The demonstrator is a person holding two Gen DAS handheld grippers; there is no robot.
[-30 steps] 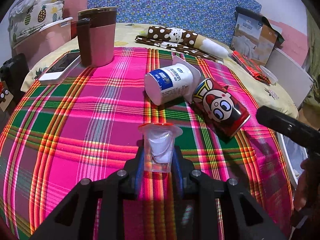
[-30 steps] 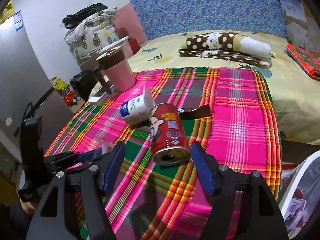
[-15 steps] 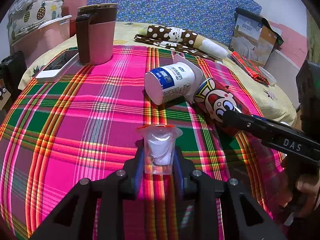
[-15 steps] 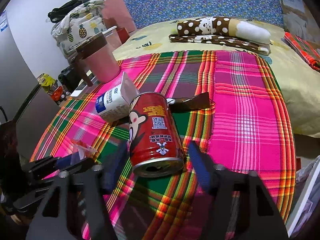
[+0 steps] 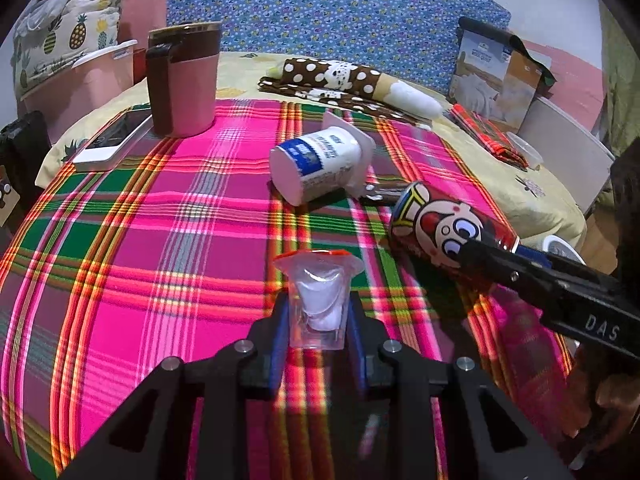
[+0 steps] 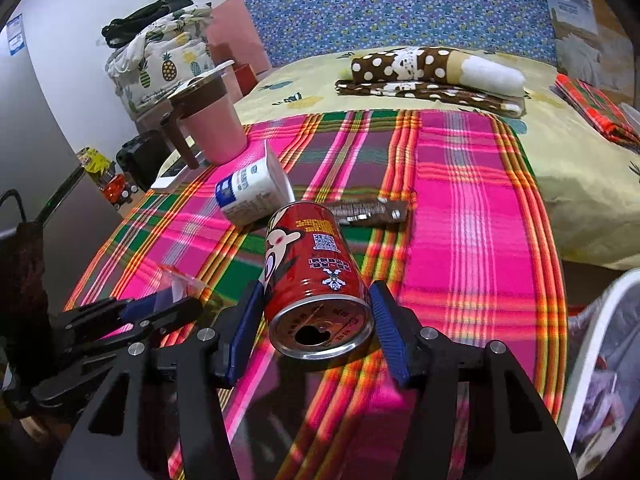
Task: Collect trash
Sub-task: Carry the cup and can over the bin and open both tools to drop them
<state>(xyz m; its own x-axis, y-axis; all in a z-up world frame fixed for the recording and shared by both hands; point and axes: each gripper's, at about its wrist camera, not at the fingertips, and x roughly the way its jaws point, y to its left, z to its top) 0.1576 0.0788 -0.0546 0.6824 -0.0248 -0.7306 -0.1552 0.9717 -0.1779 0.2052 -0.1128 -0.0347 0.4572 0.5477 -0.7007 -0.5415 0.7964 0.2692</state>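
Clear plastic cup [image 5: 318,306] is clamped in the left gripper [image 5: 318,334] above the plaid cloth [image 5: 140,240]. Toward the cloth's right edge, the lying red can [image 6: 316,276] is bracketed by the right gripper [image 6: 318,320], whose jaws have just been closing; contact cannot be told.

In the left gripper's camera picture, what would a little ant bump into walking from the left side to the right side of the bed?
White phone → pink mug → tipped white yogurt cup → red cartoon can, lying on its side.
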